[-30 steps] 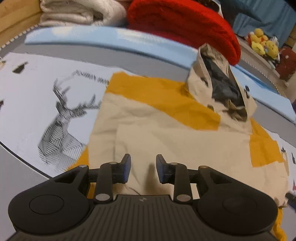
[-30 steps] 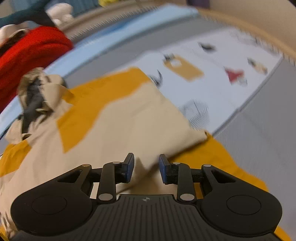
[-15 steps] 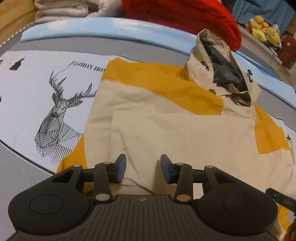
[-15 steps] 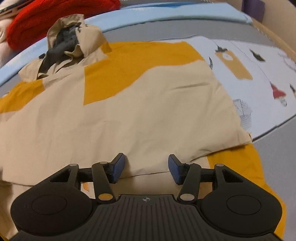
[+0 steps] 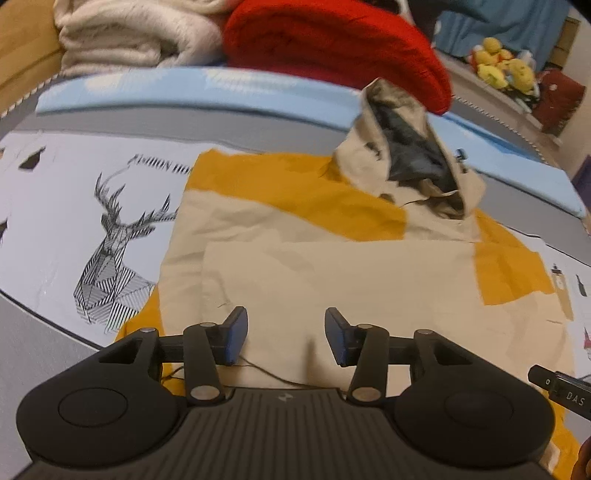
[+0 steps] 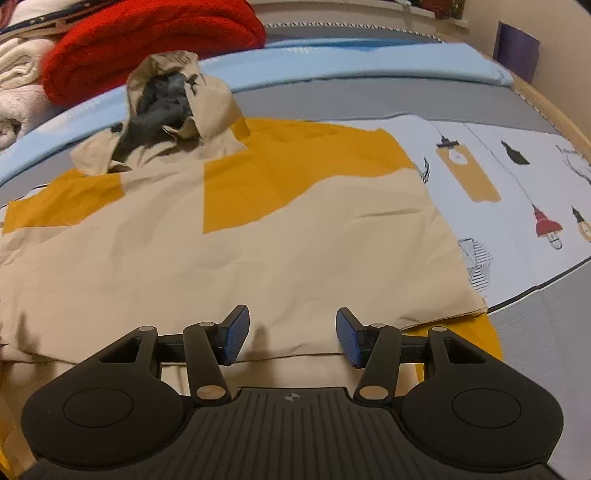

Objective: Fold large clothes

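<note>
Printed bedding [image 5: 55, 229] with a stag design covers the bed where a beige and mustard hooded jacket [image 5: 332, 266] lies spread flat. Nearest the lens, the left hand-held gripper [image 5: 282, 338] hovers over its near hem with jaws opening and nothing between them, while the right hand-held gripper [image 6: 291, 338] stands parted and empty over the folded edge. Beyond the jacket's hood [image 6: 173, 107], a red blanket [image 6: 147, 40] and cream throws [image 5: 136, 33] are piled.
</note>
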Tool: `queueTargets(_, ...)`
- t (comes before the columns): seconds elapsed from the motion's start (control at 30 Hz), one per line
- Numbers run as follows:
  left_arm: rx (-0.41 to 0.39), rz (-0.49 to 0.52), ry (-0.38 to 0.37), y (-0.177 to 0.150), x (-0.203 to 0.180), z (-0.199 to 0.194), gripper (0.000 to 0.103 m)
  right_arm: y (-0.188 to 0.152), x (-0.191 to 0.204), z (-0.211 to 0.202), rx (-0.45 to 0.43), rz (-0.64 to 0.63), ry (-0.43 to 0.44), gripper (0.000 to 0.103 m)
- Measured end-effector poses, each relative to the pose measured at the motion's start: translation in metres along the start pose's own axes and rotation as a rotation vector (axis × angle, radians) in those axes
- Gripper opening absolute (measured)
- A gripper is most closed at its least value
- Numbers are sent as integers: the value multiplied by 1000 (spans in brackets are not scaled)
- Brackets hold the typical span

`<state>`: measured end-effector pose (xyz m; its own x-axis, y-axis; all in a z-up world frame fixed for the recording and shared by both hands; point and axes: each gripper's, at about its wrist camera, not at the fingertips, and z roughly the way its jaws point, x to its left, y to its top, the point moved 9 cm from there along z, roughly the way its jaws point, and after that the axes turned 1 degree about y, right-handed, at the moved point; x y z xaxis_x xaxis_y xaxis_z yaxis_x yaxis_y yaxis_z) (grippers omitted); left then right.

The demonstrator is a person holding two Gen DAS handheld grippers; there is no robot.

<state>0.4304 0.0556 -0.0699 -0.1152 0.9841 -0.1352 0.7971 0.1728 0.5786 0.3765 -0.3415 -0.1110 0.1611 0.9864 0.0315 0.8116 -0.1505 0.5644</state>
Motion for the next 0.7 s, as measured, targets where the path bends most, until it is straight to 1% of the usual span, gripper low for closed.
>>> queueTargets(0.13, -58, 51, -16, 0, -16, -21, 52, 0, -2, -20, -34, -33, -4, 54)
queueTargets(0.43, -175, 177, -60, -6, -58, -58, 52, -3, -15, -54, -72, -43, 5, 54)
queueTargets(0.63, -278, 192, -65, -1, -76, -77, 52, 1, -25, -69, -113, -49, 11, 54)
queueTargets(0.67, -298, 201, -62, 1, -79, -81, 50, 3, -26, -72, -123, -46, 18, 54)
queueTargets(0.7, -314, 210, -61, 2, -81, -84, 44, 6, -27, -74, -133, -42, 26, 54)
